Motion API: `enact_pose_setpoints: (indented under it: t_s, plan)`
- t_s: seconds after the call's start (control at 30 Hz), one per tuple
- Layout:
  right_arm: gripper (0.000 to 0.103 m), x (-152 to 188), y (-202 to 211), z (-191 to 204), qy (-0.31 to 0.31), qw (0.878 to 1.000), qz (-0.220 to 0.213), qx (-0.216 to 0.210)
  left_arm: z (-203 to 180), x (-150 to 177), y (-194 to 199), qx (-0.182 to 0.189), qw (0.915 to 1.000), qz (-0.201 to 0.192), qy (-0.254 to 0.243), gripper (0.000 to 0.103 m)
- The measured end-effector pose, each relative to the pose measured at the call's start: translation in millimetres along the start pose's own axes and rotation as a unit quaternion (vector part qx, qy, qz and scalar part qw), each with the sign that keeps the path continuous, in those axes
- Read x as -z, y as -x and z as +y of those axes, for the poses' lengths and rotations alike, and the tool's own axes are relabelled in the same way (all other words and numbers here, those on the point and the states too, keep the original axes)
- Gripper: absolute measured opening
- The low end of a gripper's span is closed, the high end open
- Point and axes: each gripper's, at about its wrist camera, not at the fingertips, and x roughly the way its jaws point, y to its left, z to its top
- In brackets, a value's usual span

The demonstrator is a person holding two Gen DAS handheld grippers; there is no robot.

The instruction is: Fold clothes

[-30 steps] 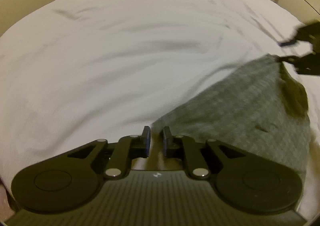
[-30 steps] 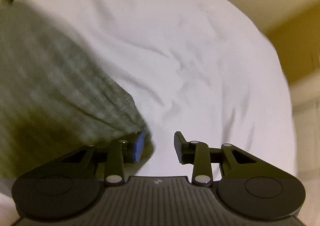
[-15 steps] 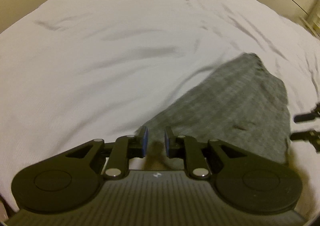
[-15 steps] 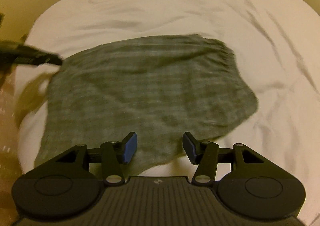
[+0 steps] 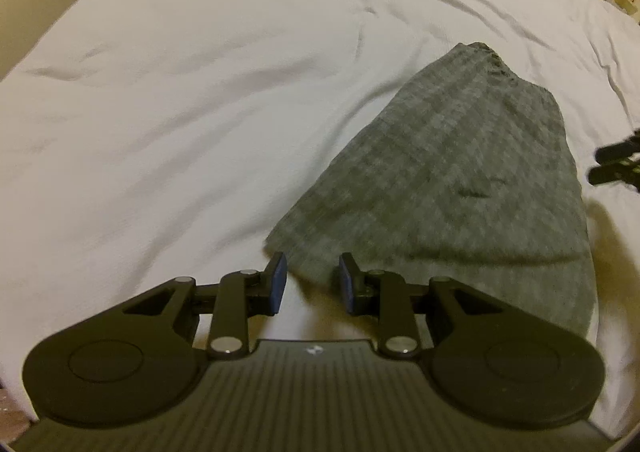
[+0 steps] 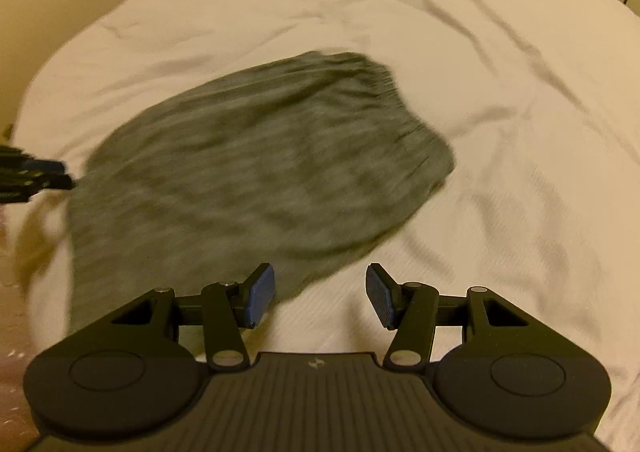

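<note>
grey garment (image 5: 452,180) flat, bedsheet (image 5: 180,100), no writing

Bedroom — white-sheeted bed (image 5: 200,92)

Grey checked garment (image 5: 452,180), darker grey plaid lines; white bed sheet (image 5: 180,100); black left gripper (image 5: 310,282) and black right gripper (image 6: 320,292), blue pads (image 6: 260,294).

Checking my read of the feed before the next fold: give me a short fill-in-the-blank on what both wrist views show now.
1. The grey checked garment lies on a ____ bed sheet.
2. The left gripper is ____, holding nothing.
3. The right gripper is ____ too.
4. The garment's colour is ____.

Missing words: white; open; open; grey
</note>
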Motion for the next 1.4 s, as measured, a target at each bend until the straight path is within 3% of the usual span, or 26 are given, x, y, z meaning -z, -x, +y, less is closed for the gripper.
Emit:
enact_pose_setpoints:
  t_s: [0.13,0.27,0.37,0.5,0.67,0.77,0.9,0.93,1.03,1.07,1.1,1.13,1.2,1.3,1.4]
  plan:
    - [0.054,44,27,30,-0.007,0.999,-0.006,-0.052,-15,12,24,-0.016,0.9997,-0.003,-0.017,0.027]
    - [0.054,88,44,58,-0.012,0.996,-0.006,-0.084,-41,31,58,-0.02,0.9984,-0.025,-0.047,0.035]
    - [0.055,122,55,71,-0.031,0.995,-0.009,-0.097,-70,49,72,-0.015,0.9946,-0.035,-0.097,0.038]
    - [0.059,157,64,75,-0.062,0.994,-0.029,-0.082,-113,72,76,0.017,0.9814,-0.049,-0.185,0.051]
    - [0.075,184,67,72,-0.127,0.988,-0.08,-0.03,-141,105,64,0.058,0.9509,-0.095,-0.289,0.064]
    - [0.076,193,55,76,-0.145,0.983,-0.114,0.008,-147,129,52,0.079,0.9238,-0.135,-0.349,0.064]
    - [0.081,210,43,79,-0.181,0.968,-0.17,0.044,-155,160,35,0.107,0.8782,-0.188,-0.427,0.064]
    - [0.084,214,41,80,-0.194,0.963,-0.183,0.048,-153,165,30,0.108,0.8748,-0.198,-0.429,0.064]
    - [0.088,225,35,81,-0.233,0.945,-0.222,0.059,-143,175,20,0.098,0.8761,-0.228,-0.414,0.063]
    - [0.088,227,33,82,-0.24,0.94,-0.234,0.061,-141,174,17,0.097,0.8802,-0.231,-0.403,0.059]
    - [0.088,226,31,84,-0.241,0.937,-0.245,0.059,-138,173,15,0.097,0.8852,-0.231,-0.392,0.043]
    - [0.088,225,30,86,-0.241,0.935,-0.255,0.057,-136,172,12,0.096,0.8901,-0.231,-0.381,0.034]
    - [0.088,220,27,89,-0.235,0.931,-0.274,0.047,-130,168,14,0.108,0.9029,-0.235,-0.343,0.025]
    - [0.088,216,20,92,-0.218,0.929,-0.297,0.032,-125,165,15,0.111,0.9042,-0.263,-0.317,0.017]
    - [0.088,212,8,94,-0.202,0.928,-0.311,0.023,-120,165,18,0.117,0.902,-0.288,-0.3,0.017]
